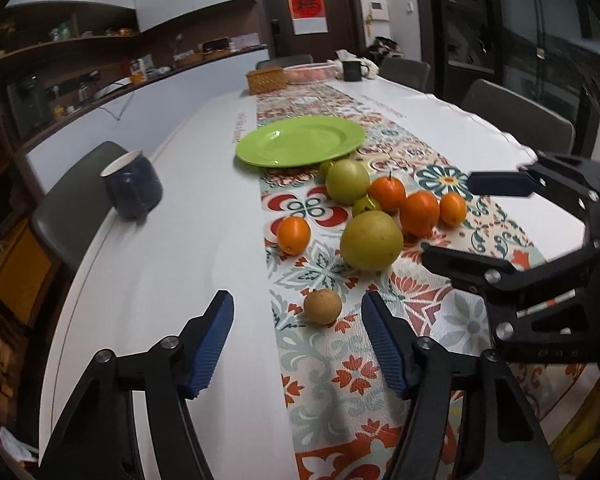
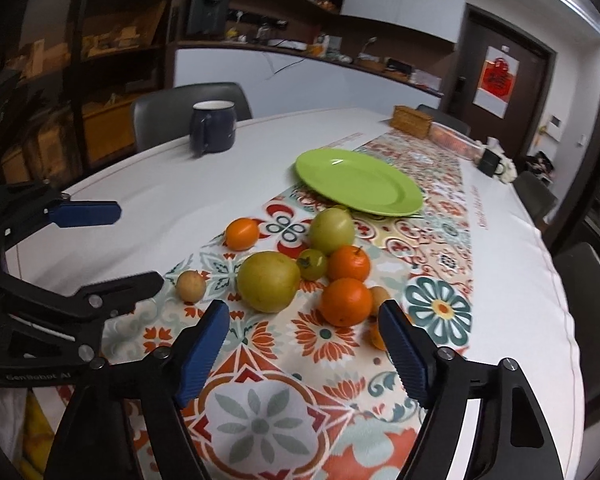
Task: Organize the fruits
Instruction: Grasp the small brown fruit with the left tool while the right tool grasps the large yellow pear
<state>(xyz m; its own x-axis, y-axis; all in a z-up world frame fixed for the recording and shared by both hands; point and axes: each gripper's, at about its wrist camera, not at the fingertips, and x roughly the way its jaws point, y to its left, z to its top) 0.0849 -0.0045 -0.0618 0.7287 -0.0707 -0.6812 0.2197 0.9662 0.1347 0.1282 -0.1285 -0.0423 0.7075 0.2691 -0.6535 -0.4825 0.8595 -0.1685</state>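
A pile of fruit lies on the patterned table runner [image 1: 340,364]: a large yellow-green pear [image 1: 371,241] [image 2: 268,282], a green apple [image 1: 347,181] [image 2: 331,230], several oranges [image 1: 419,213] [image 2: 346,302] and a small brown fruit [image 1: 323,306] [image 2: 191,286]. An empty green plate [image 1: 300,141] [image 2: 358,187] sits just beyond them. My left gripper [image 1: 298,312] is open and empty, the brown fruit just ahead between its fingertips. My right gripper [image 2: 304,320] is open and empty, close before the pear and an orange. Each gripper shows in the other's view [image 1: 460,220] [image 2: 136,244].
A dark blue mug [image 1: 133,184] [image 2: 213,127] stands on the white table near its left edge. A wicker box [image 1: 266,80] [image 2: 413,121], a food tray and a black mug [image 1: 352,70] sit at the far end. Grey chairs [image 1: 76,208] ring the table.
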